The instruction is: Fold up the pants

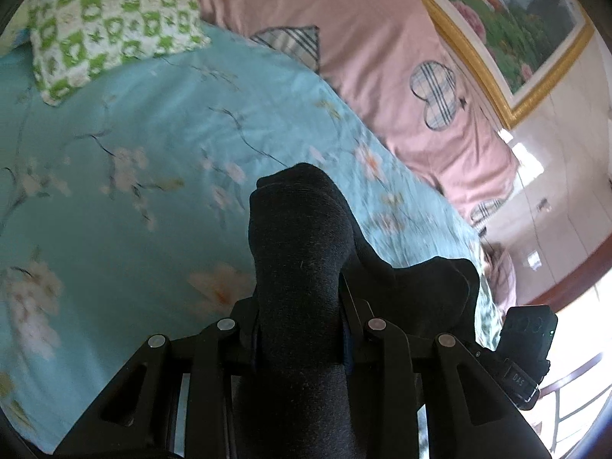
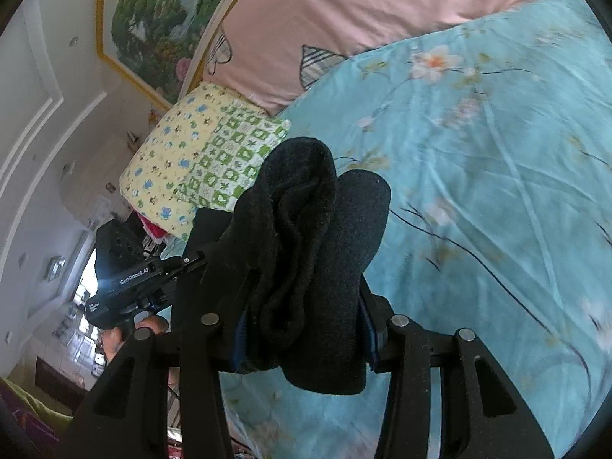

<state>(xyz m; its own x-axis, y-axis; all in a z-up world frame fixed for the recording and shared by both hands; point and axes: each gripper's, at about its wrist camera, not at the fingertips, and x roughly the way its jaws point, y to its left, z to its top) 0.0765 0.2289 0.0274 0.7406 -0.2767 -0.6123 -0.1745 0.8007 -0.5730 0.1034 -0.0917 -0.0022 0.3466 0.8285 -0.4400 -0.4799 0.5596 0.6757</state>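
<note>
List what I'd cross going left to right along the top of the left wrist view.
Green checked pillow → pink quilt → gold-framed painting.

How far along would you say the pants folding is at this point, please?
Early. Done: each end is grasped. The left gripper and right gripper are each shut on bunched black pants. In hand: the pants are held above the blue floral bedspread. Left: laying flat, folding.

Fingertips of both grippers buried under bunched black pants (image 1: 302, 267); bedspread (image 1: 114, 176) flowers smeared by blur.
</note>
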